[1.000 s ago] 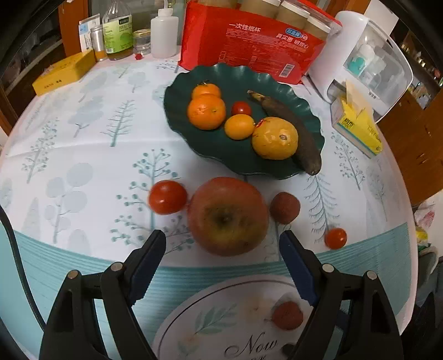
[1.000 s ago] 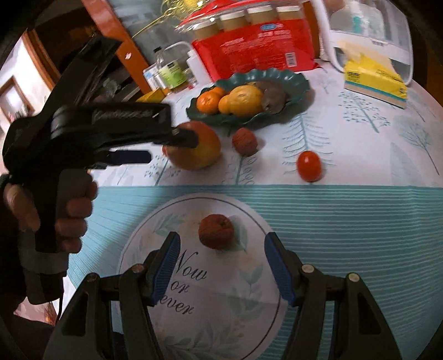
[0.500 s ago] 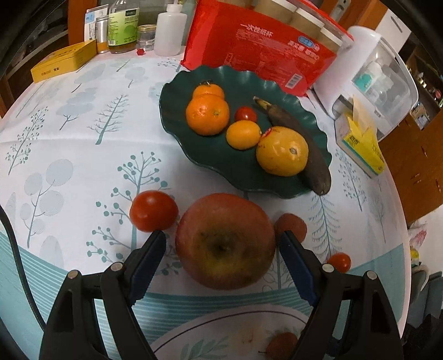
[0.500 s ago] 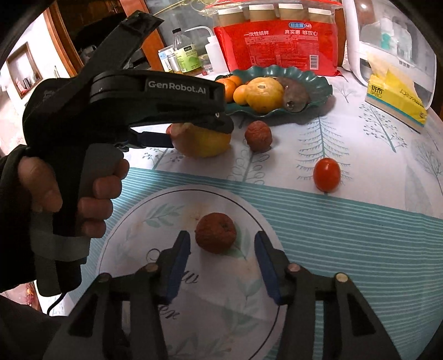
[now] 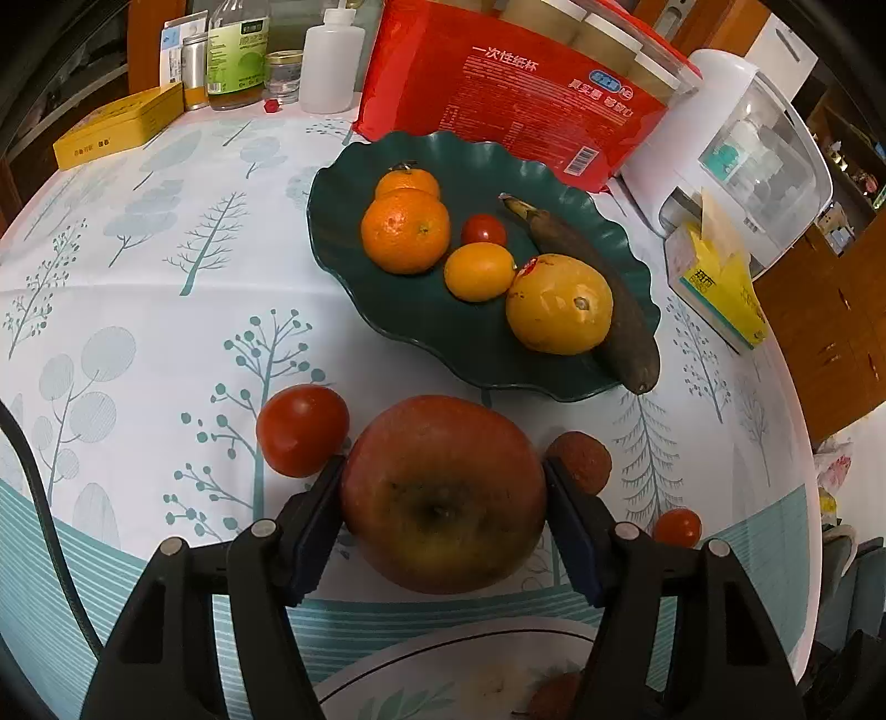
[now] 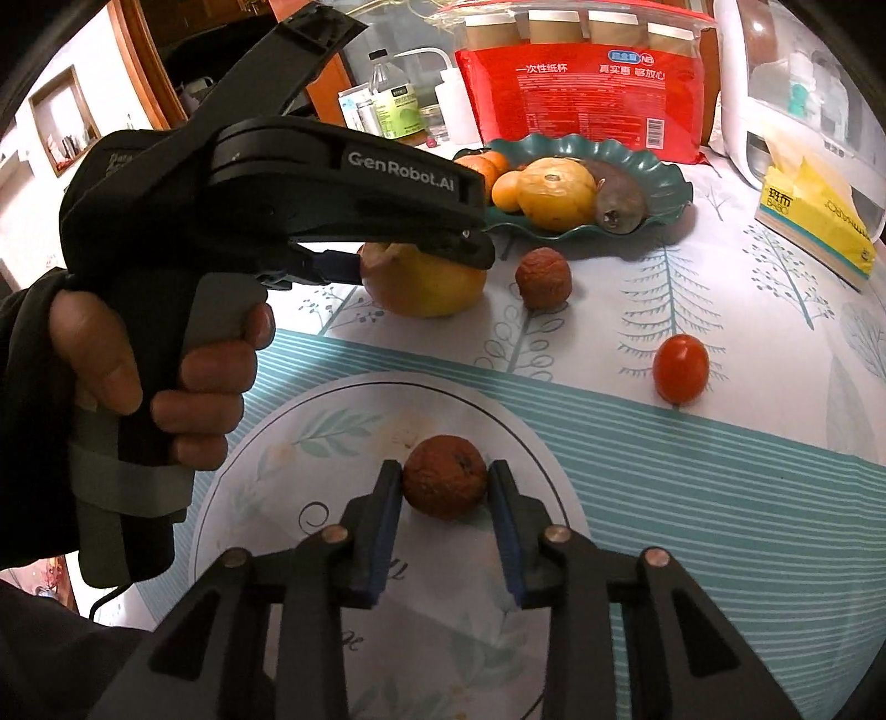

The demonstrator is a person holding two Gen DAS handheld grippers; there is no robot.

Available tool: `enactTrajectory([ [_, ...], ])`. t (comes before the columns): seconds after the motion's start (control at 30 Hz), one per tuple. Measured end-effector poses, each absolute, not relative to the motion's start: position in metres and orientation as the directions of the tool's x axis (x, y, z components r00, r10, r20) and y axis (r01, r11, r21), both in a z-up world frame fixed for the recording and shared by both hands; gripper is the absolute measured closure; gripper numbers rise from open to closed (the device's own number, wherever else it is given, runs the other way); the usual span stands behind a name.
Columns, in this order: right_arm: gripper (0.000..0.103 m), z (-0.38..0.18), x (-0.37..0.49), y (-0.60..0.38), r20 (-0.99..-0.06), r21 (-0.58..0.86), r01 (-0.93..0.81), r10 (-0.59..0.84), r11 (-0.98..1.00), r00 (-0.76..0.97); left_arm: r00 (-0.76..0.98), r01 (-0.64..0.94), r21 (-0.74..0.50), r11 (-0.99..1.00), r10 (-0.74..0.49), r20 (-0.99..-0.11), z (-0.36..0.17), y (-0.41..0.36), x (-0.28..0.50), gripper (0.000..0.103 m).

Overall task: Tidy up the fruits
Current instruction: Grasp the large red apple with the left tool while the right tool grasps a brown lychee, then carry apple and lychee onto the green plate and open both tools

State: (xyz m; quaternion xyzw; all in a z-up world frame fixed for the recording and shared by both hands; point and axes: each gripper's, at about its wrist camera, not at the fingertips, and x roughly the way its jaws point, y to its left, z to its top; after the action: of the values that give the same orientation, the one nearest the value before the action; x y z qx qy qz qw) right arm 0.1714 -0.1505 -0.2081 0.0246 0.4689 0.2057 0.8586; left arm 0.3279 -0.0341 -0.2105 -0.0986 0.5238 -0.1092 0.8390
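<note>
This looks like a home dining room: a round table [image 5: 138,232] under a tree-printed cloth carries a green scalloped fruit plate [image 5: 354,221]. Along its far edge stand a red pack of paper cups [image 5: 498,94], bottles [image 5: 235,50] and a yellow tissue box [image 5: 720,282]. Wooden cabinets [image 5: 830,310] rise off the right edge, and a framed picture [image 6: 55,116] hangs on the wall.

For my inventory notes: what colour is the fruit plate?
Dark green, with a wavy rim; the left wrist view shows it best.
</note>
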Motion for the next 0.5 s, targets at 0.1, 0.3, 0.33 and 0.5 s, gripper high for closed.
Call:
enactTrajectory([
  [0.1,0.072,-0.208,0.171,-0.151,-0.796,0.238,-0.328,0.377,0.914,0.474,0.423,0.082,-0.279,0.957,-0.287,-0.859,-0.211,-0.034,0.327,0.036],
  [0.3,0.072,-0.208,0.172,-0.151,-0.799,0.254,-0.315,0.382,0.914,0.464,0.410,0.089,-0.279,0.956,-0.290,-0.865,-0.210,-0.033,0.320,0.036],
  [0.33,0.072,-0.209,0.171,-0.151,-0.800,0.256,-0.314,0.383,0.914,0.462,0.407,0.088,-0.278,0.956,-0.290,-0.866,-0.210,-0.032,0.318,0.036],
  [0.5,0.072,-0.209,0.172,-0.153,-0.802,0.273,-0.297,0.387,0.915,0.456,0.408,0.084,-0.276,0.958,-0.286,-0.867,-0.203,-0.024,0.310,0.036],
])
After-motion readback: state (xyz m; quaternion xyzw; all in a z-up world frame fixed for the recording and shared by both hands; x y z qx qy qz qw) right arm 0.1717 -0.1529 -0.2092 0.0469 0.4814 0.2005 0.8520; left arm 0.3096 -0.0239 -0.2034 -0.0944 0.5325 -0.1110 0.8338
